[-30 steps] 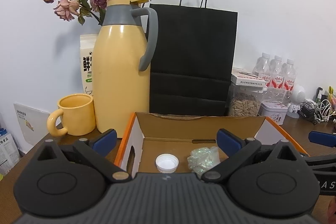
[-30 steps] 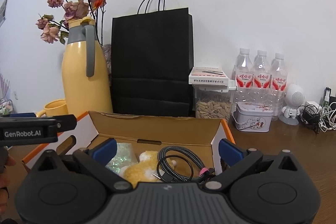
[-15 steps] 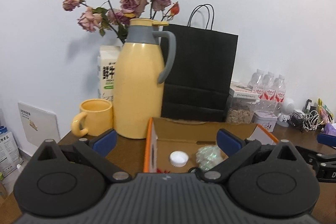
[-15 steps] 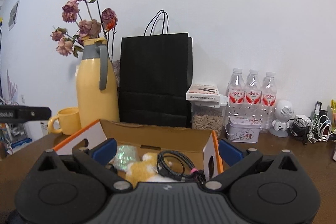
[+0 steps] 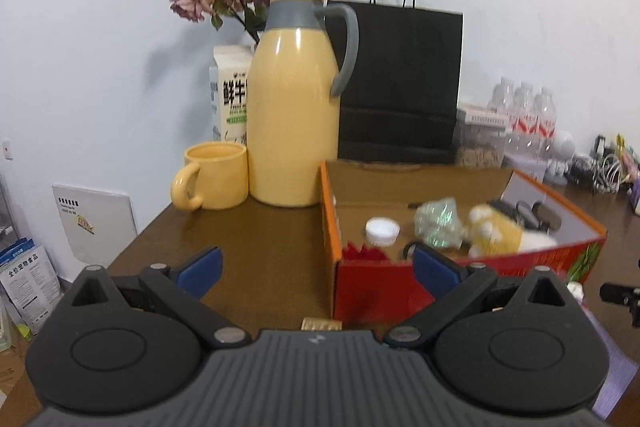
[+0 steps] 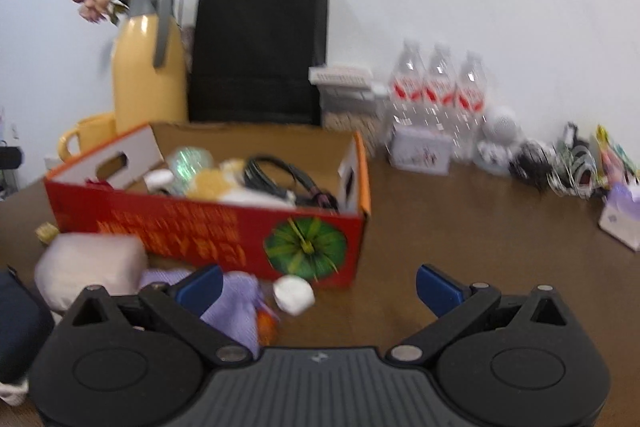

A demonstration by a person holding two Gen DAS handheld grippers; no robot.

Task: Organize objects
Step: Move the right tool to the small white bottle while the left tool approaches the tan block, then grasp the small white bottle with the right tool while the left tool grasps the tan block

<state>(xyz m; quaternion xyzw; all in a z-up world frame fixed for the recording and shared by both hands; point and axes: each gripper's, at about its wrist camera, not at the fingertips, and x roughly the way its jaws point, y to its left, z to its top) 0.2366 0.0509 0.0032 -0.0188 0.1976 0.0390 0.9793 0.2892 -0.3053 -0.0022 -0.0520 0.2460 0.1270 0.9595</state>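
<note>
Left gripper spread, empty, before red box. Right gripper spread, empty, above desk.

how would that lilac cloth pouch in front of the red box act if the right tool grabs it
The lilac pouch looks like soft, wrinkled fabric, so it would probably sag and fold rather than hold its shape. It seems light and unlikely to roll. It lies against a small orange item and near the white cap, so dragging it might nudge those.

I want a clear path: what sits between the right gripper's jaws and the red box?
In the right wrist view, a lilac pouch and a small white lump lie before the red box.
</note>
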